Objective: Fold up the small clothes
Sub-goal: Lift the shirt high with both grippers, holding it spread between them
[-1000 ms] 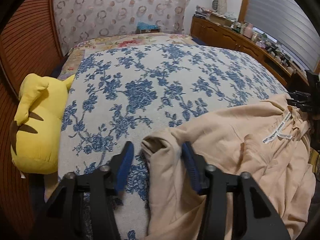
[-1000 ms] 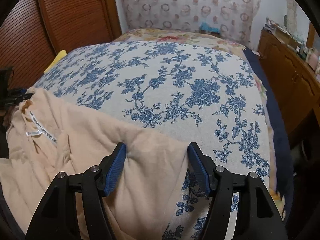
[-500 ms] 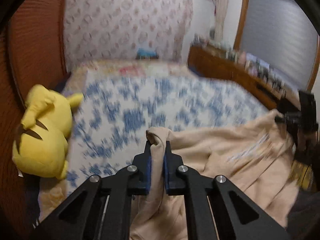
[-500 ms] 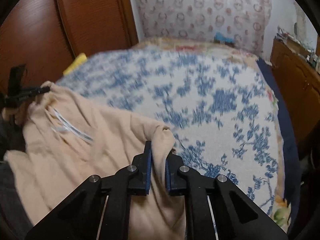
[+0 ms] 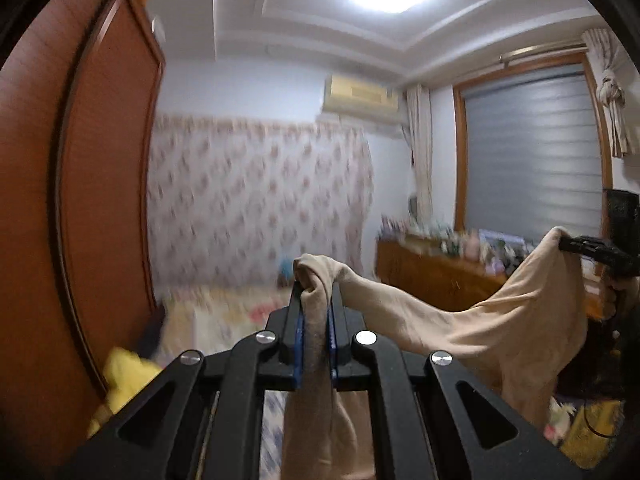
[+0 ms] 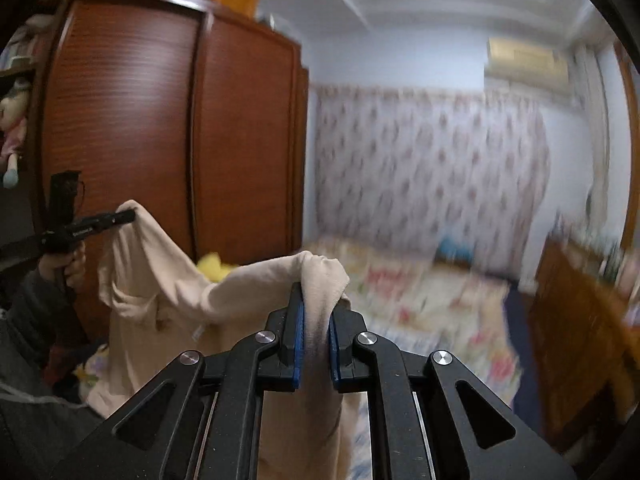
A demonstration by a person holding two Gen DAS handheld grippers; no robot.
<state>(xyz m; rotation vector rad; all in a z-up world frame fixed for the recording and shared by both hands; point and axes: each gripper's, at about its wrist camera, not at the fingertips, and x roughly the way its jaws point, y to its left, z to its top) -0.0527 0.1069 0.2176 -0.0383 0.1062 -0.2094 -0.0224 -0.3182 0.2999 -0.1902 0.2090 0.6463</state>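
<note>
Both tongs have just closed on the beige garment (image 5: 460, 320) and carried it up off the bed (image 6: 420, 304): a second ago it lay crumpled near the bed's near edge with the blue pads standing apart on either side of its cloth; now it hangs in the air between the two hands. The left tongs (image 5: 314, 336) are clamped on one bunched upper corner, the right tongs (image 6: 316, 344) on the other, cloth pinched tight between each pair of pads. In my judgement this is the shake-out before the fold proper: with the piece spread and hanging, it can be laid flat again.

The left wrist view shows the cloth sweeping across to the far tongs at its right edge, with a window blind (image 5: 532, 152) and a cluttered wooden sideboard (image 5: 440, 276) behind. The right wrist view instead shows the wardrobe (image 6: 160, 120) and the person's hand (image 6: 68, 268) gripping the left tool's handle. A yellow soft toy (image 5: 124, 376) sits low at the bed's left side (only a sliver of it peeps over the cloth in the right view). The background is smeared, so I think, rather than know, that the garment's hanging hem is clear of the bedspread.
</note>
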